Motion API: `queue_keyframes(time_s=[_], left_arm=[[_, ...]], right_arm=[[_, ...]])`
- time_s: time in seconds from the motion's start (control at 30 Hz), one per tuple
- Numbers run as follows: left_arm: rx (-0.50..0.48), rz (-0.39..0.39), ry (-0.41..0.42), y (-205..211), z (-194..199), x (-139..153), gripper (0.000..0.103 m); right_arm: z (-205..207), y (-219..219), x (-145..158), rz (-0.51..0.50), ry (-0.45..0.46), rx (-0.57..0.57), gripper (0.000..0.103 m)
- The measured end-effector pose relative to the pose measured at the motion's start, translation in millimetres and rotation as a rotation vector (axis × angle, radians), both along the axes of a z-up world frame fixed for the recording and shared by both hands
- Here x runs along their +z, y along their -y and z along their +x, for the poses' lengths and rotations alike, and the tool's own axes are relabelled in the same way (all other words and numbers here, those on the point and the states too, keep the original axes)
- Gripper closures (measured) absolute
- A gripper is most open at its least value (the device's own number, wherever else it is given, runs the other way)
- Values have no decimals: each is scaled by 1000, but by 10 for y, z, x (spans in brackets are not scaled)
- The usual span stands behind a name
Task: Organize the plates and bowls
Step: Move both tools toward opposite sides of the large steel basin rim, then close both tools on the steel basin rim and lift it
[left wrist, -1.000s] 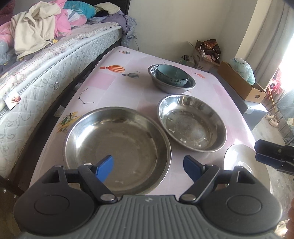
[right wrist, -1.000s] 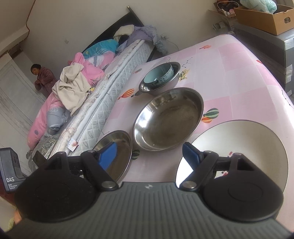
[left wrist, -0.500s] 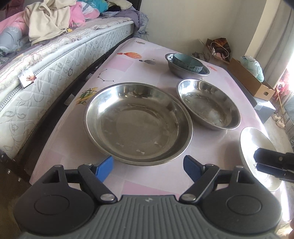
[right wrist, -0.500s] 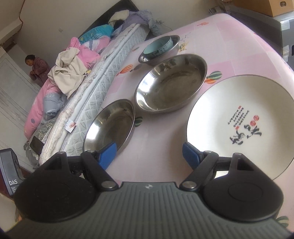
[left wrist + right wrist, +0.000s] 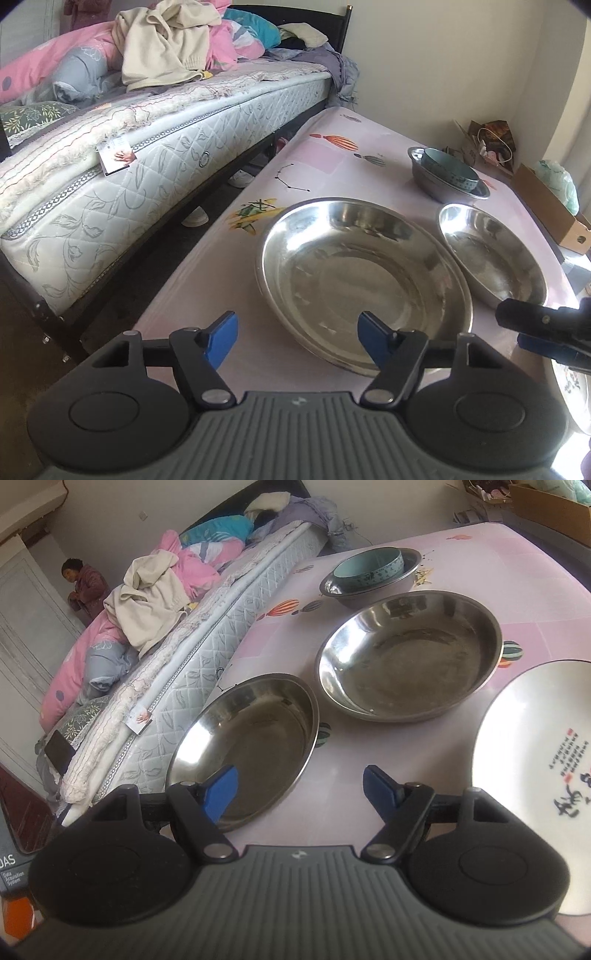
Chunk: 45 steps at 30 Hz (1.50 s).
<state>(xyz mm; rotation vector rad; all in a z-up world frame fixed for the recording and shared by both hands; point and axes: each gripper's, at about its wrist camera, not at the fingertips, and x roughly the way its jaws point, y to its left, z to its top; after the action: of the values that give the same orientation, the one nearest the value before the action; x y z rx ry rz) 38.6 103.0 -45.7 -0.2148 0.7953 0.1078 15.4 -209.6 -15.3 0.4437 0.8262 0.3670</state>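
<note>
Stainless steel, shallow and round, the large steel dish point(image 5: 364, 280) is seen just ahead of the left gripper point(image 5: 297, 339), its near rim between the blue pads; the jaws are closing, nothing yet pinched. The right gripper point(image 5: 299, 792) is also closing on nothing, with bare pink tablecloth point(image 5: 498, 568) between its pads. The glossy white plate point(image 5: 535, 768) lies to its right. Farther off, a teal ceramic bowl point(image 5: 369, 570) is nested in a small steel bowl point(image 5: 410, 578).

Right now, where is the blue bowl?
In both views the blue bowl sits inside the small steel bowl at the table's far end, beyond the two wide steel bowls.
</note>
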Motion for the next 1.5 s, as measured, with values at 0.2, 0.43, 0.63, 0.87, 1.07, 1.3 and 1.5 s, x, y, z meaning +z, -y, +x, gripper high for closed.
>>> queue_keyframes(time_s=[0.2,0.43,0.63,0.87,1.07,1.3,1.5], left_arm=[[21,-29,-21,-197,212,-76,48],[-13,-75,-78,-292,370,-198,56],[-27,-78,-85,-324,440,-225,69],[-48,-93,-89,-321,475,-231,84],[-71,-103,-92,-301,398,-197,84],[-110,-135,-97,-303,186,-161,83],[-145,-153,-98,-255,-37,-124,81]], right_arm=[[283,-245,-150,-17,-20,-21,48],[443,-355,-288,-33,-37,-33,60],[547,-445,-356,-61,-37,-24,76],[626,-459,-406,-68,-53,-20,87],[545,-448,-398,-68,-62,-2,87],[327,-401,-354,-67,-65,37,87],[93,-369,-324,-79,-68,58,86]])
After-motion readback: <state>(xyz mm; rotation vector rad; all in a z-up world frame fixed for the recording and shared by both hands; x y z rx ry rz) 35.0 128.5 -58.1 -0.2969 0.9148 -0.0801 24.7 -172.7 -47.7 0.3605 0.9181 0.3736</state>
